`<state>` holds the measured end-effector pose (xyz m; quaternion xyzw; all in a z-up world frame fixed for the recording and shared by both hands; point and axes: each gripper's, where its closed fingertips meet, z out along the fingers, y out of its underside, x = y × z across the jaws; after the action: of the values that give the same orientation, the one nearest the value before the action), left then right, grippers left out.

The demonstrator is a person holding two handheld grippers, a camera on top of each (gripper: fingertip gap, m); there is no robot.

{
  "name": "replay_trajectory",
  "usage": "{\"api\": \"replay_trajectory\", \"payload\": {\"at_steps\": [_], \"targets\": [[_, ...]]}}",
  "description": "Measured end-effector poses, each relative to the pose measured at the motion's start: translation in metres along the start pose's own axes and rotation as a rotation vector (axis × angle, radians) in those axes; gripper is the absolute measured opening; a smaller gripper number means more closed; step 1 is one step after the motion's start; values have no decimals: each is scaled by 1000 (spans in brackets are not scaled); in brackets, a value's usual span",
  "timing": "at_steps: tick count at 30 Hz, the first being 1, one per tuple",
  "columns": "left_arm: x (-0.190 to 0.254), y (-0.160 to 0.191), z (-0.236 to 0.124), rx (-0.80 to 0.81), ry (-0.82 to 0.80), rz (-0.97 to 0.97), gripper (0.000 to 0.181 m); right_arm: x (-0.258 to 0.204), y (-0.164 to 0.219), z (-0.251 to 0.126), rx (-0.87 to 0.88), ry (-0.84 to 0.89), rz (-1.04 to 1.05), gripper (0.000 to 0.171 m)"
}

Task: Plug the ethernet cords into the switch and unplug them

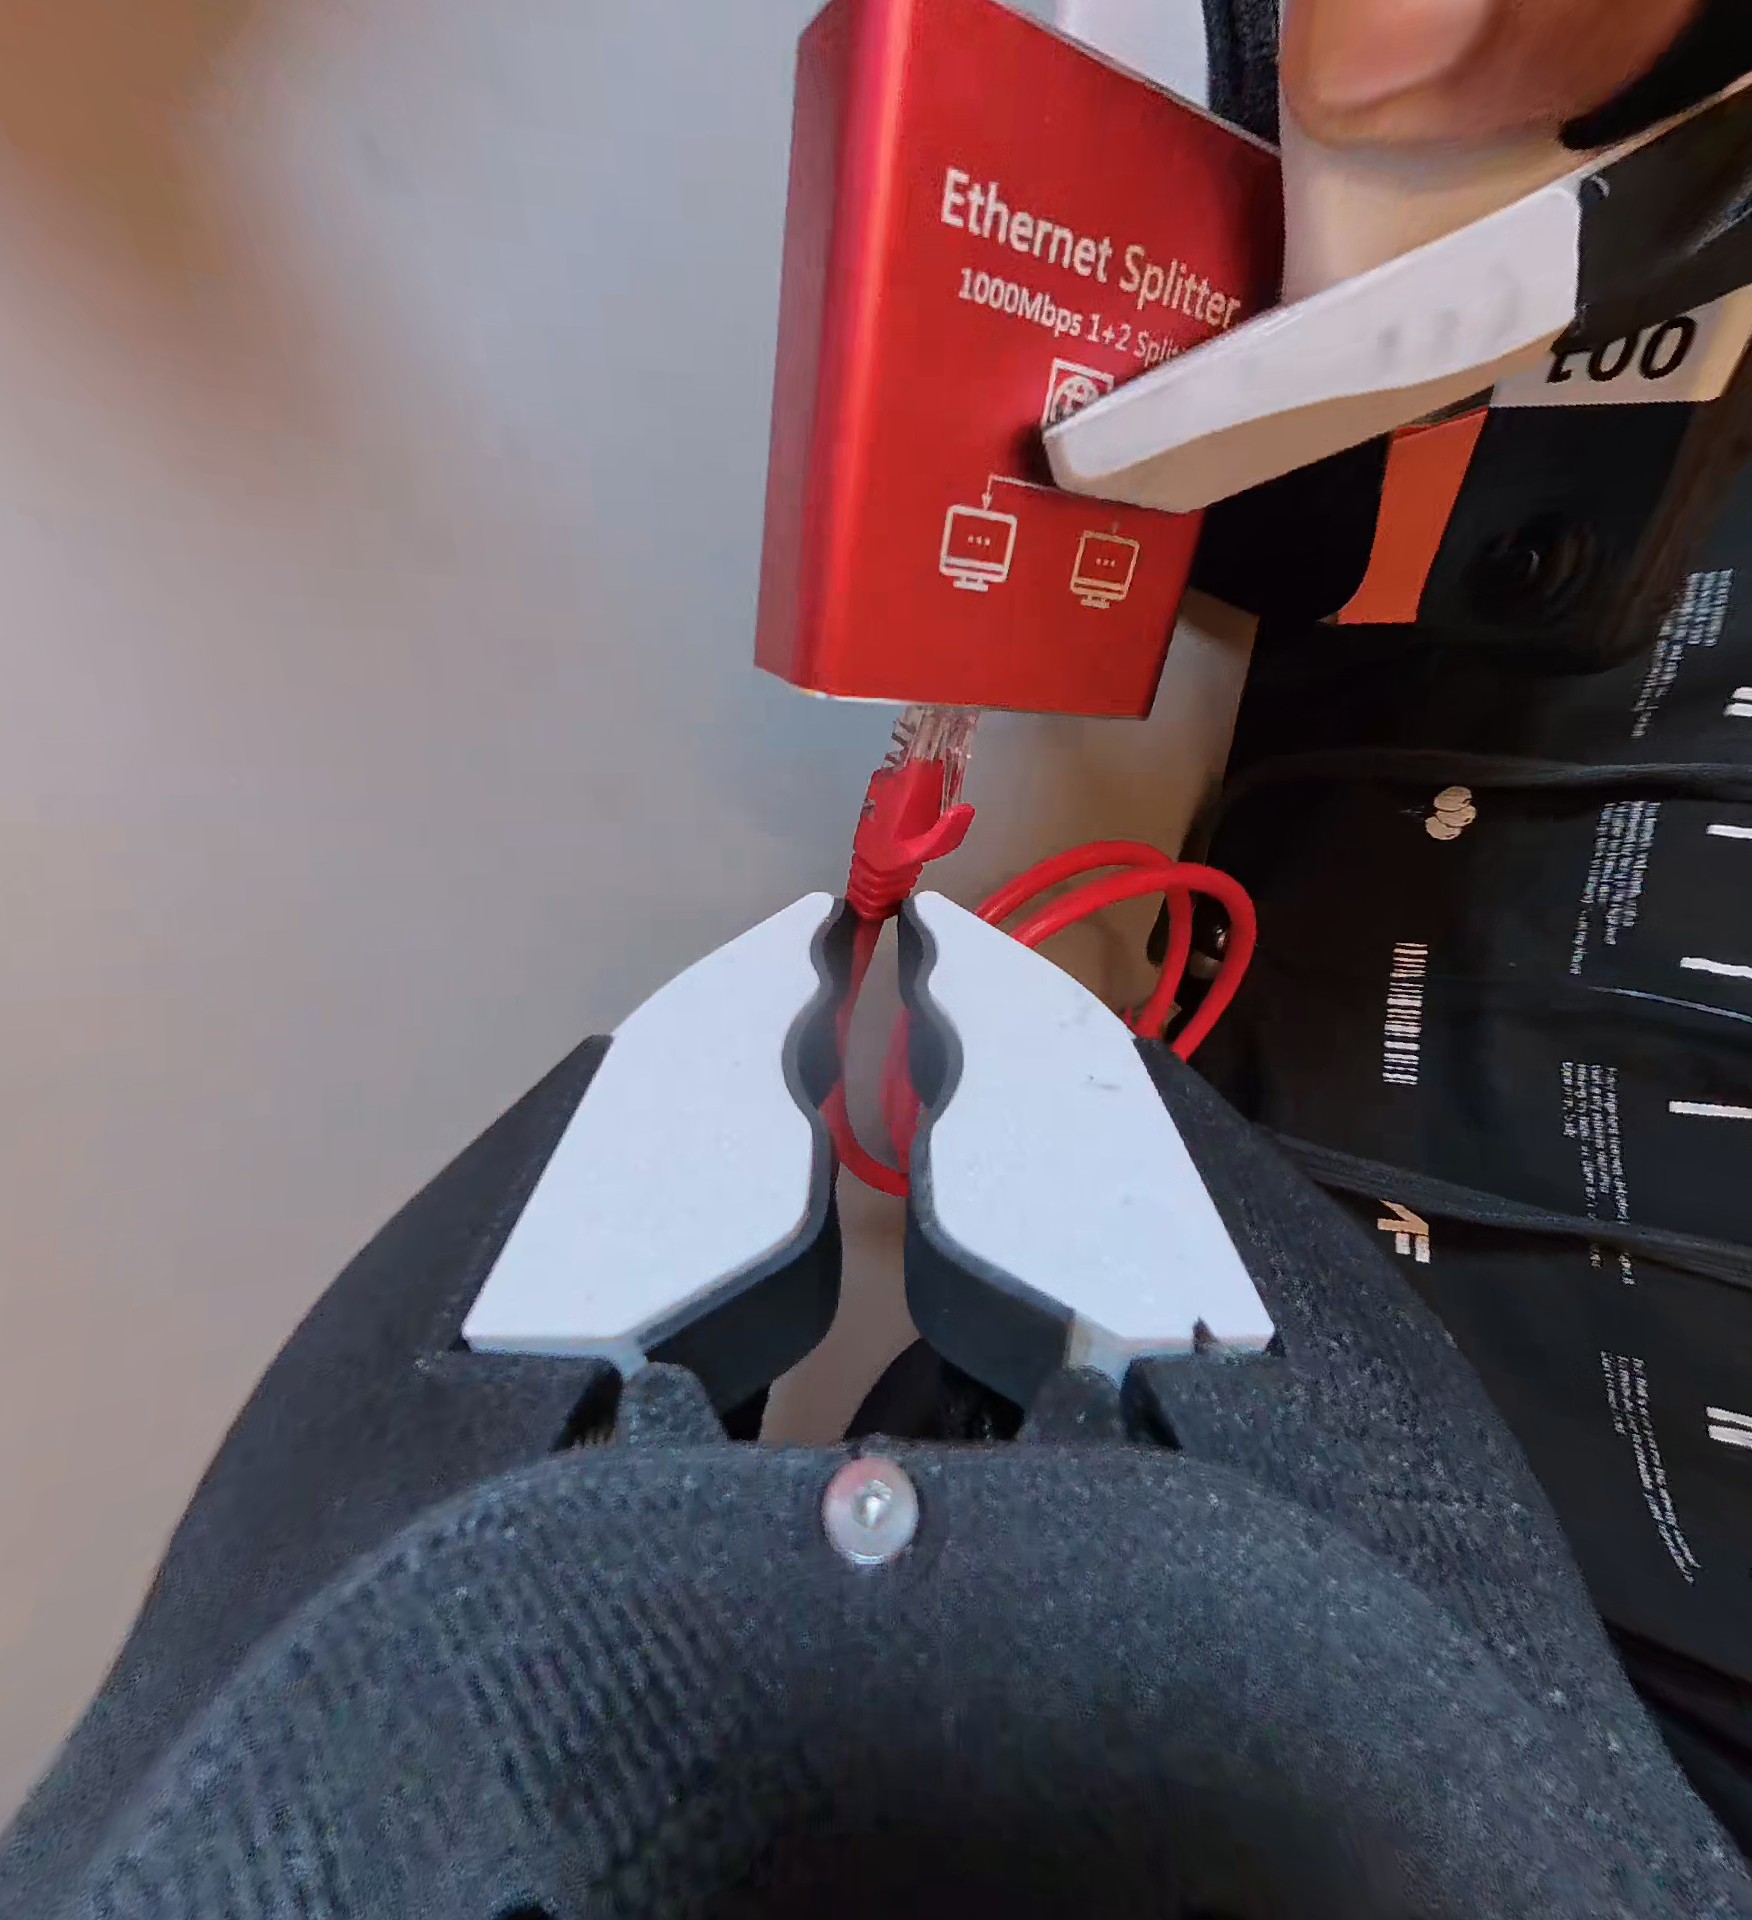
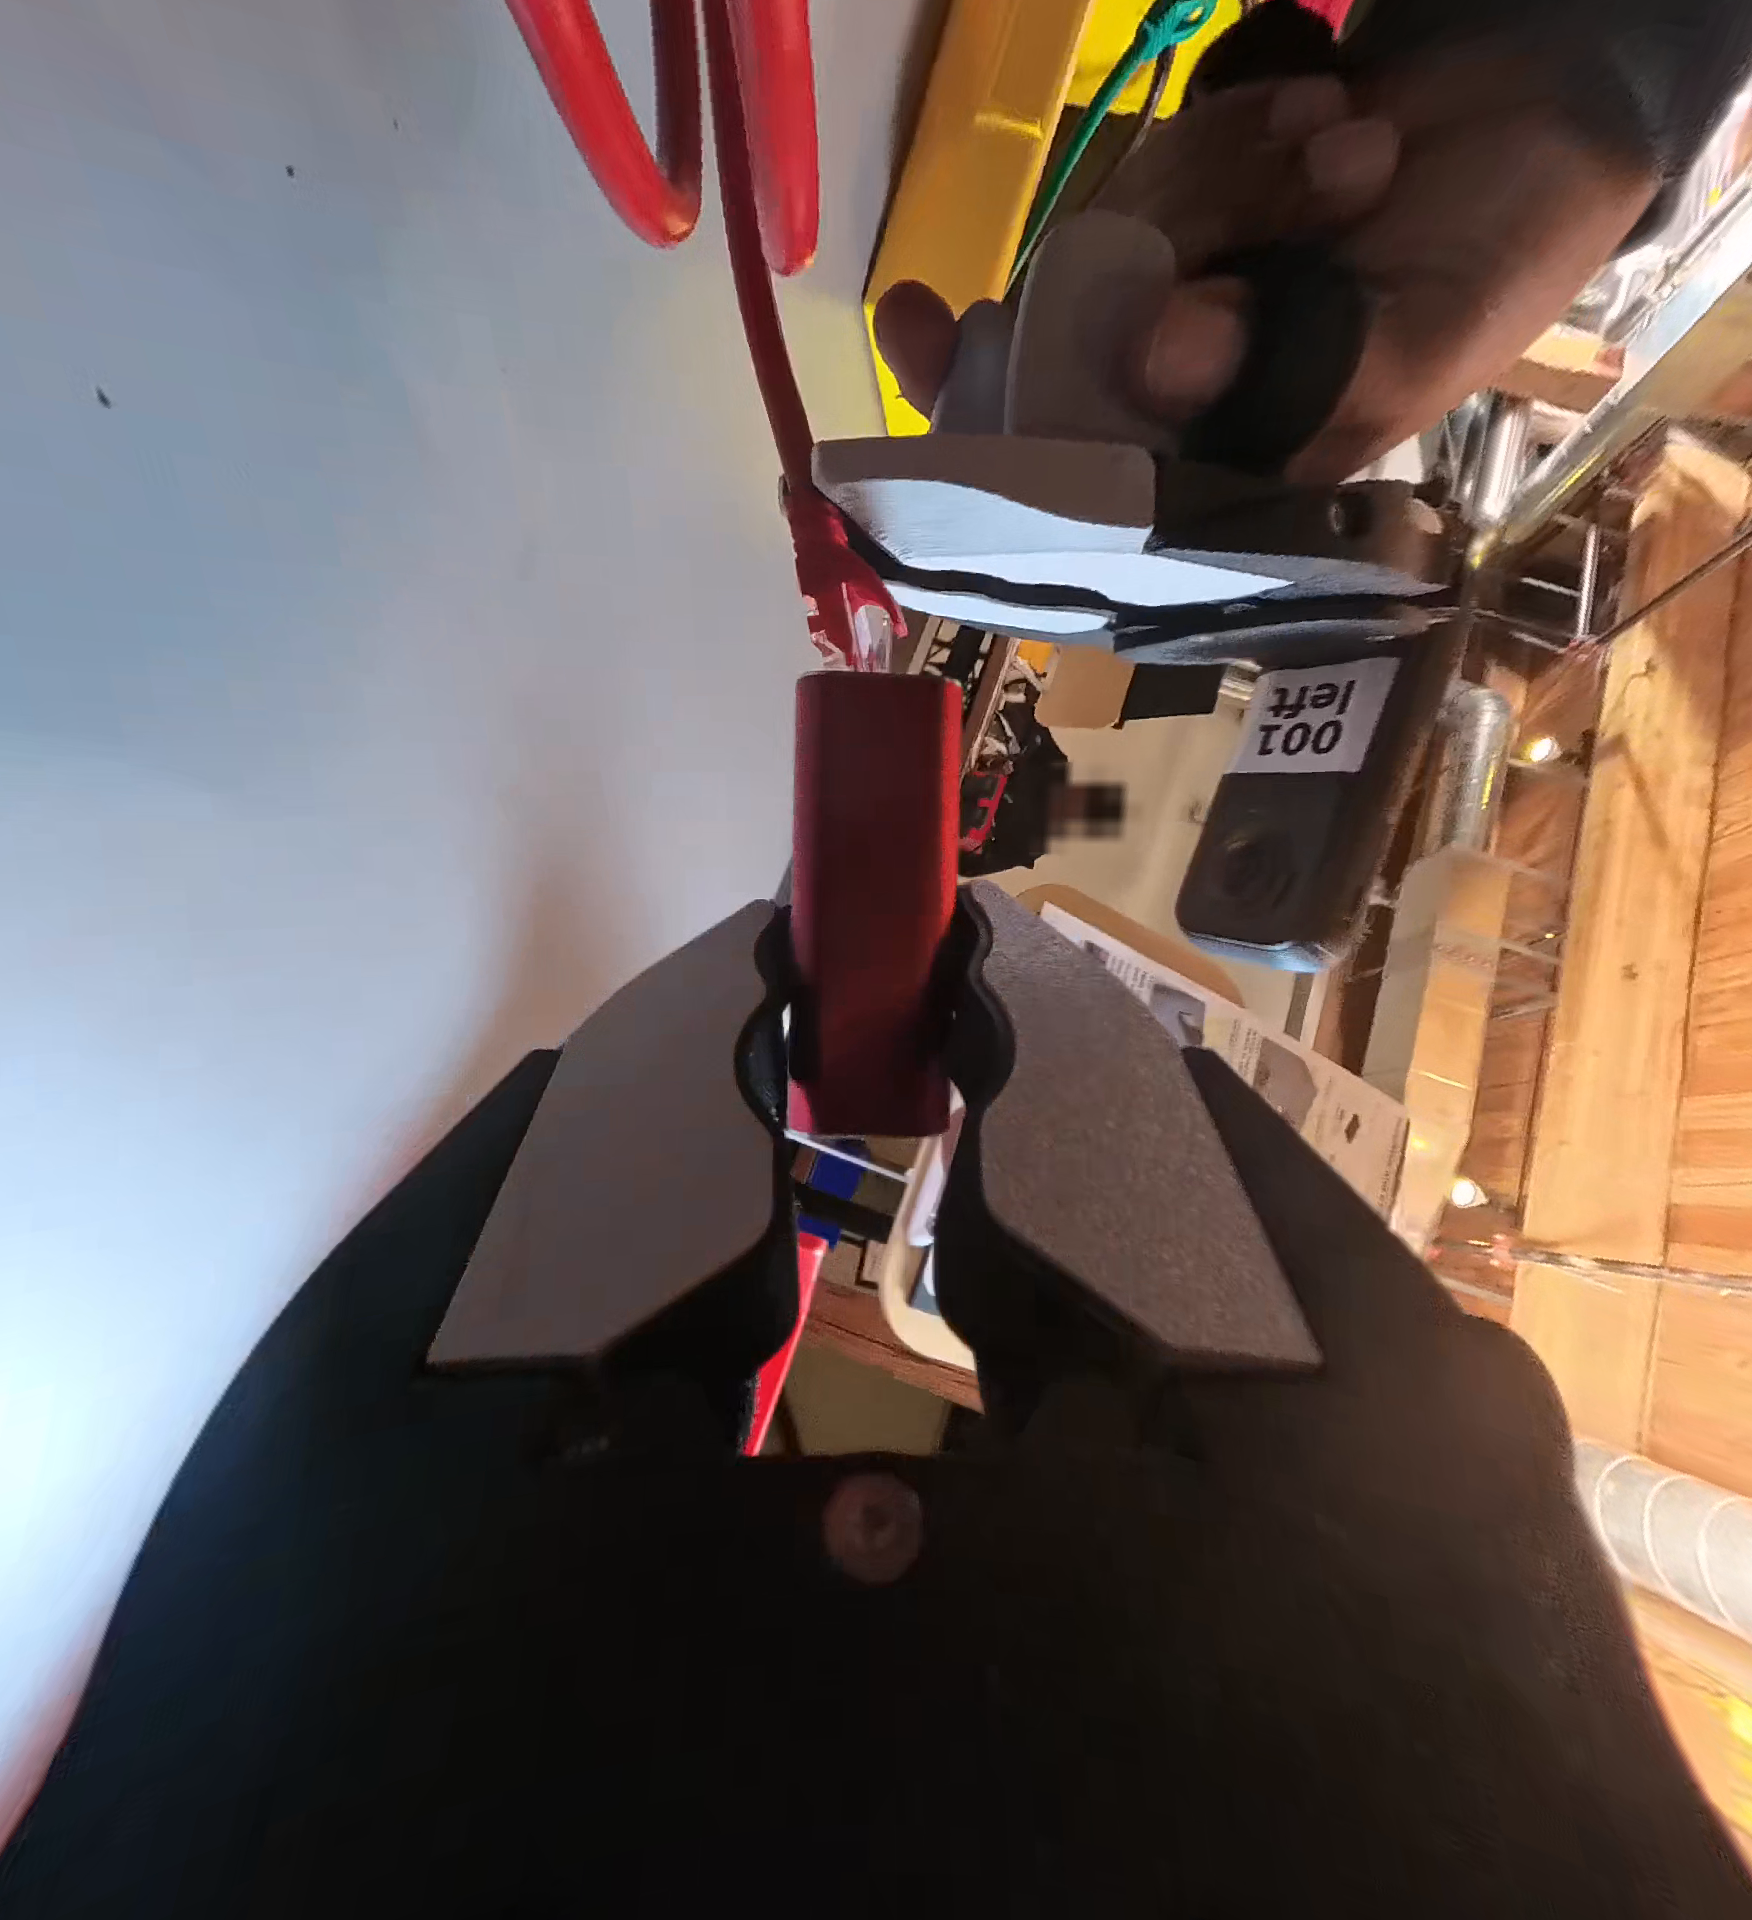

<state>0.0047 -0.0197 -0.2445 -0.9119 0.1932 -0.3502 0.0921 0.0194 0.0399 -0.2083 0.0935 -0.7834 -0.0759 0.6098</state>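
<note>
Switch (image 1: 965, 416), a red metal box with white print on its face, is up in the air, pinched across its flat faces by the right tongs (image 2: 872, 997). In the left wrist view one white finger (image 1: 1298, 384) of those tongs lies across the printed face, coming in from the right. In the right wrist view the switch (image 2: 872, 894) shows edge-on, a narrow red slab standing between the two dark pads, which are closed in tight on it.

Cord (image 1: 872, 1039), thin and red, runs up through the left tongs (image 1: 867, 914), which are narrowed right down on it just behind the plug's boot. The plug (image 1: 919, 774), clear at the tip with a red boot, sits at the switch's lower edge, at the left-hand port; its tip meets that edge, but how far it is seated I cannot tell. The rest of the cord loops away to the right behind the white fingers.

From the right wrist view the left tongs (image 2: 851, 561) come in from the right above the switch, a hand (image 2: 1298, 239) wrapped round the handle, with the plug (image 2: 851, 613) just at the switch's top end. Red loops (image 2: 643, 135) hang against the pale counter (image 2: 280, 623). Dark printed clothing (image 1: 1537, 1039) fills the right of the left view.
</note>
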Motion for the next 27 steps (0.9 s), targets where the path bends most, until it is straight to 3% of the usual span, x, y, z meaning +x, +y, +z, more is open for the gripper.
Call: {"api": "replay_trajectory", "payload": {"at_steps": [12, 21, 27], "targets": [[16, -1, 2, 62, 202, -52, 7, 4, -5, -9, 57, 33, -108, 26], [22, 12, 13, -18, 209, -46, 8, 2, -20, -9, 157, -2, -193, 27], [22, 10, 8, 22, 242, -59, 7, 0, -18, -9, 160, -13, -189, 27]]}}
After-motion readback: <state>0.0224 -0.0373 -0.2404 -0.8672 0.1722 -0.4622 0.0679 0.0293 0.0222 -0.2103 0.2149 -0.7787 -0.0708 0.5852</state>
